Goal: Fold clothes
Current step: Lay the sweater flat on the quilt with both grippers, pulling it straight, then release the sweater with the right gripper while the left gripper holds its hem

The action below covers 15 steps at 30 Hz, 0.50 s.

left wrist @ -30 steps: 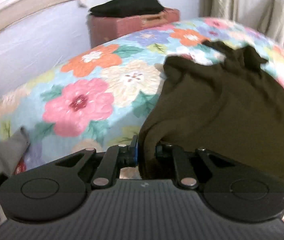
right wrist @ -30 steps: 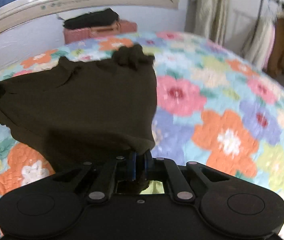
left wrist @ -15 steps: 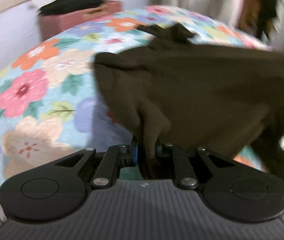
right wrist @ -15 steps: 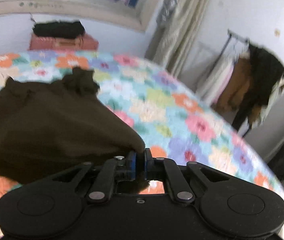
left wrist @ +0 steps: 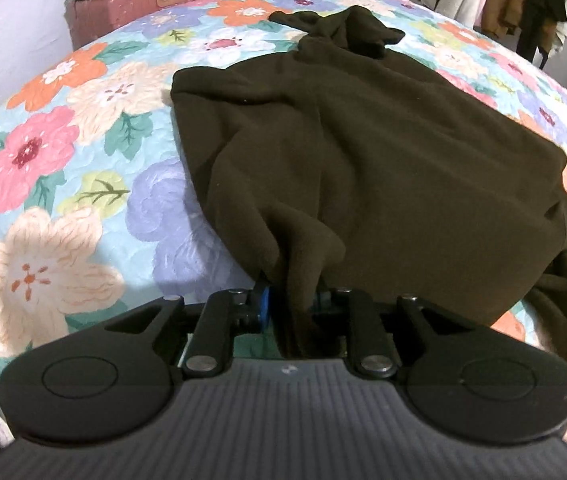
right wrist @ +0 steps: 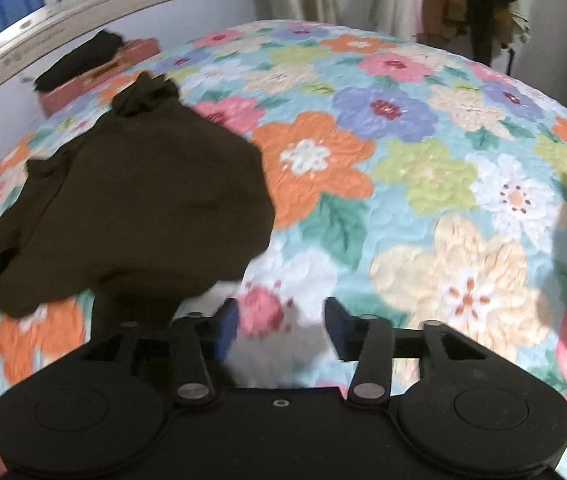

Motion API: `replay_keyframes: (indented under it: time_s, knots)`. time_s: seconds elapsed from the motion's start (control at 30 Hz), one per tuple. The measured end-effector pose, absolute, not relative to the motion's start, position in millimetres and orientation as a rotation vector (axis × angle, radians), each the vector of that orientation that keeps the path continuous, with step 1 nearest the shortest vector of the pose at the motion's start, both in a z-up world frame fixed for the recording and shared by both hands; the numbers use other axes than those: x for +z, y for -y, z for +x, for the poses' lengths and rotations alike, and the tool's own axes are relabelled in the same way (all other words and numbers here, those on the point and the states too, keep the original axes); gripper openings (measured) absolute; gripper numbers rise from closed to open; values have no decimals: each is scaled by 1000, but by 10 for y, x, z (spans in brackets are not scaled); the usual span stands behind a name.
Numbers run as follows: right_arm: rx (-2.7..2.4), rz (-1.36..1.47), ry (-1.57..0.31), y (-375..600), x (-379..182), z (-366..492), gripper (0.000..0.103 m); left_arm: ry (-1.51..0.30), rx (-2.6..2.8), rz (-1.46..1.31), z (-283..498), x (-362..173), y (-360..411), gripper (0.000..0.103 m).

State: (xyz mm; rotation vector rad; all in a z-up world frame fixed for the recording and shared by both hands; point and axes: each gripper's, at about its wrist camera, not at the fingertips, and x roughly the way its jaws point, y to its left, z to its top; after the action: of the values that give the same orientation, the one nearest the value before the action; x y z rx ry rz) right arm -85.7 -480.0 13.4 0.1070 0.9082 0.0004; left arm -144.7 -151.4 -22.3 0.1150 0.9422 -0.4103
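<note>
On the floral quilt [left wrist: 63, 184]: one dark brown garment [left wrist: 363, 152], spread flat, bunched end toward 12 o'clock. Left gripper [left wrist: 291, 304]: low at 6 o'clock of the garment, level with the bed, fingers clamped on a pinched fold of its near edge. Right gripper [right wrist: 281, 322]: held above bare quilt, angled down, fingers spread, gripping nothing; garment [right wrist: 143, 192] lies at its 10 o'clock. Pink suitcase [left wrist: 151, 0] at 11 o'clock, beyond the bed.
</note>
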Motion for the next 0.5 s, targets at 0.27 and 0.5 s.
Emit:
replay_keyframes:
  time_s: [0.27,0.5]
  knots:
    - [9,5,-1035,4763,-72,-1487,66,-902,-392,175,-1613,-186,1525,15]
    - [22,134,-939,4732,-262,-1583,18,-836,-302,162,-1729,-45,1468,15]
